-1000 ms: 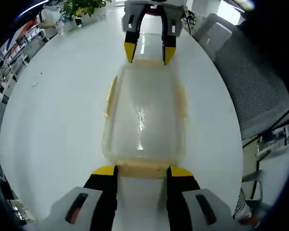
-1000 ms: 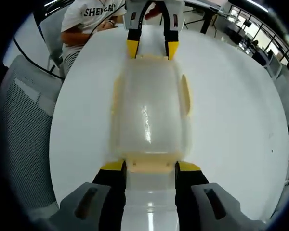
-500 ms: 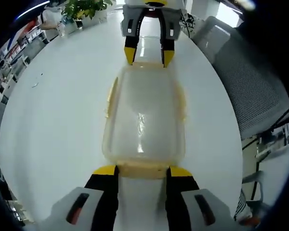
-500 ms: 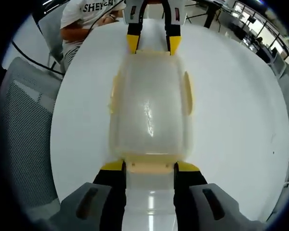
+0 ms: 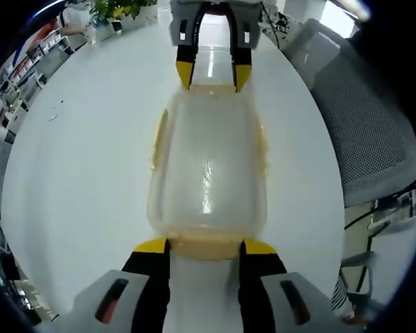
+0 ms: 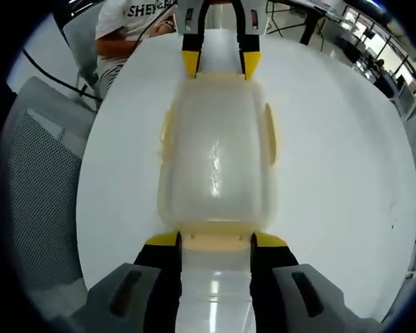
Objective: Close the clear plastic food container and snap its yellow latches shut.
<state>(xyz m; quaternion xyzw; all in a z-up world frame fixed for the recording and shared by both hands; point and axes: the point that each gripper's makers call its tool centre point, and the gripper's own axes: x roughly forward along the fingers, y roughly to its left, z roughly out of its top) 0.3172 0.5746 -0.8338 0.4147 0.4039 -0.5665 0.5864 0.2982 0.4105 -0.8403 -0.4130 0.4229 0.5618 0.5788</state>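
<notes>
Your clear plastic food container (image 5: 206, 166) sits lid-on in the middle of the white round worktop (image 5: 76, 159), lying lengthwise between your 2 hands. Your left tongs (image 5: 205, 244) stand at its near end in the left gripper view, jaws apart on either side of the yellow end latch (image 5: 204, 245), tips touching or just beside the rim. I cannot tell whether they press on it. Your right tongs (image 6: 213, 238) mirror that at the opposite end, jaws parted about as wide as the second end latch (image 6: 215, 239), gripping nothing.

The side latches (image 6: 270, 135) look pale yellow along both long edges; whether they are snapped down is too blurred to say. I judge the lid seated and the end latches the step in hand.

What could go wrong:
- Push with 1 hand harder than the other and the container will likely slide on the smooth worktop, since nothing else steadies it.
- Press a latch off-centre and the tip may skid off the tab.
- If the lid is not fully seated at a corner, a latch may fold without catching.

A mesh chair (image 5: 360, 118) stands beside the worktop, and a seated person (image 6: 135, 21) is at its far edge.
</notes>
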